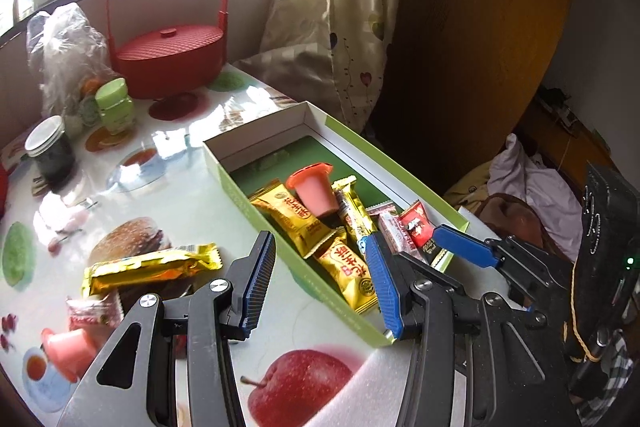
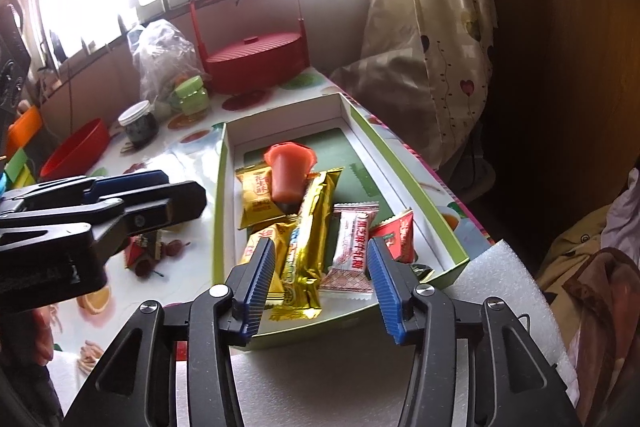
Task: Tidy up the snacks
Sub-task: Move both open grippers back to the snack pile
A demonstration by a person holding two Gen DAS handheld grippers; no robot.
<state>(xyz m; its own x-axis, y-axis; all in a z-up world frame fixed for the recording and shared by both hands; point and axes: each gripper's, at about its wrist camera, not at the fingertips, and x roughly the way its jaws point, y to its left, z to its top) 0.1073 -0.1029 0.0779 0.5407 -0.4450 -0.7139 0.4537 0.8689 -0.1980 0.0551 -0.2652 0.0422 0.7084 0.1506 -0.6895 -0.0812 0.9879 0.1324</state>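
- Nearest to me, my right gripper (image 2: 322, 289) hangs over the near end of the green box (image 2: 416, 163) with its jaws apart and nothing pinched. The long gold bar (image 2: 306, 251) and the white candy packet (image 2: 350, 255) lie under the gap, flat on the heap; I judge the spread jaws mean a drop-off here.
- My left gripper (image 1: 320, 281) is also parted about halfway and holds nothing. Its right pad (image 1: 382, 287) sits over the box's near long wall, its left pad over the printed table (image 1: 192, 187), so I read it as between picks rather than gripping.
- Left of it, snacks not yet sorted lie on the table: a gold bar (image 1: 152, 267), a small pink-and-white candy (image 1: 96, 313) just beside it, and a pink jelly cup (image 1: 66, 347) nearer the edge.
- Inside the box, a second jelly cup (image 2: 290, 173) lies on its side across the yellow packets (image 2: 258, 201), with a red packet (image 2: 396, 237) against the right wall. The far half is bare, so there is room.
- Farther off stand a dark jar (image 1: 50, 151), green-lidded jars (image 1: 114, 105) and a red lidded basket (image 1: 170, 61) by the window, well apart from the work.
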